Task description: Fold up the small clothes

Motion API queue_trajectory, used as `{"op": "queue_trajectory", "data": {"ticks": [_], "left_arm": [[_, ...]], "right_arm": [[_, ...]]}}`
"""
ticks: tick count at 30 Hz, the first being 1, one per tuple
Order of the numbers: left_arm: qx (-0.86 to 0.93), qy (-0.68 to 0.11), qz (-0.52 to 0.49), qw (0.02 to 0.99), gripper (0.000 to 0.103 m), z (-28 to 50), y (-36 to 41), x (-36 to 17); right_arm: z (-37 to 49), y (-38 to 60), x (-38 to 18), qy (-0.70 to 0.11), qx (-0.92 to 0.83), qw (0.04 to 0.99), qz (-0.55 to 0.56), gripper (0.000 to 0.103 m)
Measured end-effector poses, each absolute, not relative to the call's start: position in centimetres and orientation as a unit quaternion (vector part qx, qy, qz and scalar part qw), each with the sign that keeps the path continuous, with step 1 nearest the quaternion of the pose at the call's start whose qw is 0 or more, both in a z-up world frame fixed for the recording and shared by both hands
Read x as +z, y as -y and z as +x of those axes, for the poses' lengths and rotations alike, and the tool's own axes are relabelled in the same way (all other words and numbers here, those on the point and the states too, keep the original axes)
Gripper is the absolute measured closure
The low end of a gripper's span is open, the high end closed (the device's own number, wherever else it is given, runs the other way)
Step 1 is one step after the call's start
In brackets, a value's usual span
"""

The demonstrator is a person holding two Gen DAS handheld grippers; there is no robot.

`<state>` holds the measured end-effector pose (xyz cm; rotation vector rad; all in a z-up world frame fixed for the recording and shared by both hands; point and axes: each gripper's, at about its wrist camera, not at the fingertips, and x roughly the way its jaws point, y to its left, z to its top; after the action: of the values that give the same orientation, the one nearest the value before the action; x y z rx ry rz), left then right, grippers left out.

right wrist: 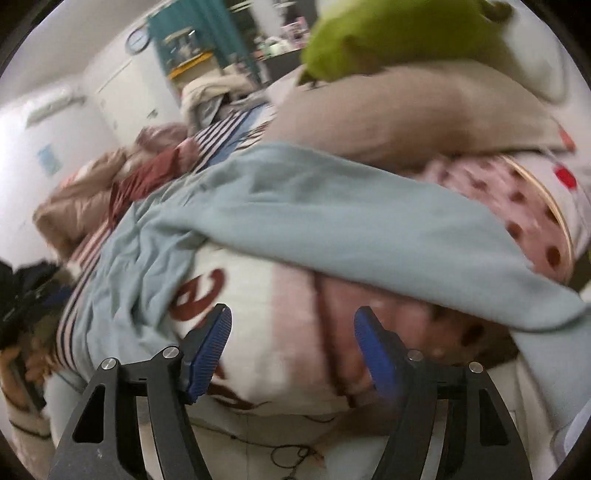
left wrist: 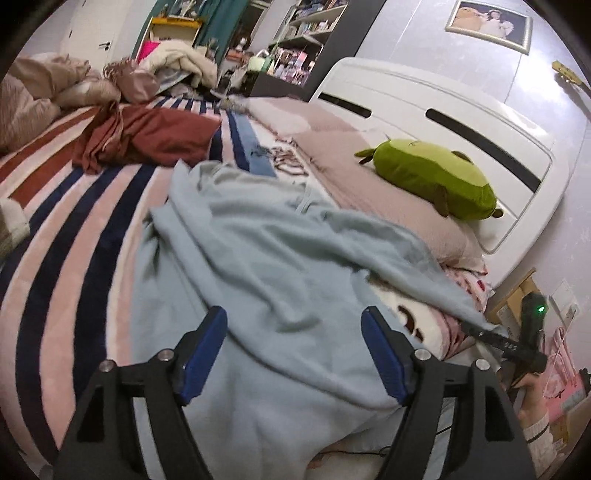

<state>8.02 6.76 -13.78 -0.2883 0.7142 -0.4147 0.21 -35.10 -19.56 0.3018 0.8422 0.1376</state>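
We see the left gripper (left wrist: 293,354) with jaws wide, nothing pinched, above the pale blue garment (left wrist: 280,251) spread rumpled on the striped blanket (left wrist: 74,229). Our right gripper (right wrist: 291,356) also gapes empty, over a pink-and-white lettered blanket (right wrist: 266,325); the garment's fold drapes just beyond. A green plush toy (left wrist: 432,177) rests on the pillow (left wrist: 369,177).

A lived-in bedroom at home: a bed under a striped blanket (left wrist: 74,221) fills the frame, a white headboard (left wrist: 461,122) at the right, a green plush toy (left wrist: 436,177) on the pillow, cluttered shelves (left wrist: 295,40) at top centre, a framed picture (left wrist: 489,24) upper right.
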Motion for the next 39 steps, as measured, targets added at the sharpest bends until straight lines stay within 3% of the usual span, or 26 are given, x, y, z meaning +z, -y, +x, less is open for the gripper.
{"op": "queue_trajectory", "data": {"ticks": [4, 8, 11, 13, 14, 15, 24, 29, 33, 39], "left_arm": [[-0.201, -0.332, -0.150, 0.909, 0.030, 8.1, -5.7, -12.7], [-0.191, -0.328, -0.147, 0.914, 0.030, 8.1, -5.1, -12.0], [-0.183, -0.325, -0.148, 0.916, 0.030, 8.1, -5.1, -11.8], [-0.177, -0.324, -0.148, 0.918, 0.030, 8.1, -5.2, -11.6], [-0.175, -0.323, -0.147, 0.918, 0.030, 8.1, -5.2, -11.5], [-0.172, -0.320, -0.146, 0.920, 0.030, 8.1, -5.3, -11.4], [-0.166, -0.304, -0.160, 0.924, 0.030, 8.0, -6.7, -11.1], [-0.157, -0.293, -0.159, 0.930, 0.030, 6.9, -8.0, -10.8], [-0.143, -0.284, -0.156, 0.935, 0.029, 5.6, -10.2, -10.6], [-0.144, -0.293, -0.153, 0.933, 0.025, 4.8, -12.3, -11.8]], "right_arm": [[1.8, 37.3, -21.7, -0.405, 0.082, 0.885, 0.214, 0.037], [3.2, 39.2, -21.6, -0.336, 0.065, 0.902, 0.263, 0.032], [4.3, 40.1, -21.9, -0.297, 0.050, 0.902, 0.309, 0.034], [5.0, 39.7, -21.7, -0.291, 0.011, 0.913, 0.284, 0.058], [5.3, 39.5, -21.3, -0.290, -0.007, 0.920, 0.264, 0.083], [5.6, 39.3, -20.8, -0.280, -0.012, 0.927, 0.249, 0.097], [6.8, 35.6, -12.4, -0.166, 0.031, 0.977, 0.127, 0.099], [6.9, 26.5, -8.7, -0.143, 0.220, 0.964, 0.040, 0.099], [7.1, 16.8, -11.3, -0.226, 0.366, 0.902, -0.021, 0.099], [5.2, 6.7, -22.6, -0.405, 0.431, 0.794, -0.138, 0.094]]}}
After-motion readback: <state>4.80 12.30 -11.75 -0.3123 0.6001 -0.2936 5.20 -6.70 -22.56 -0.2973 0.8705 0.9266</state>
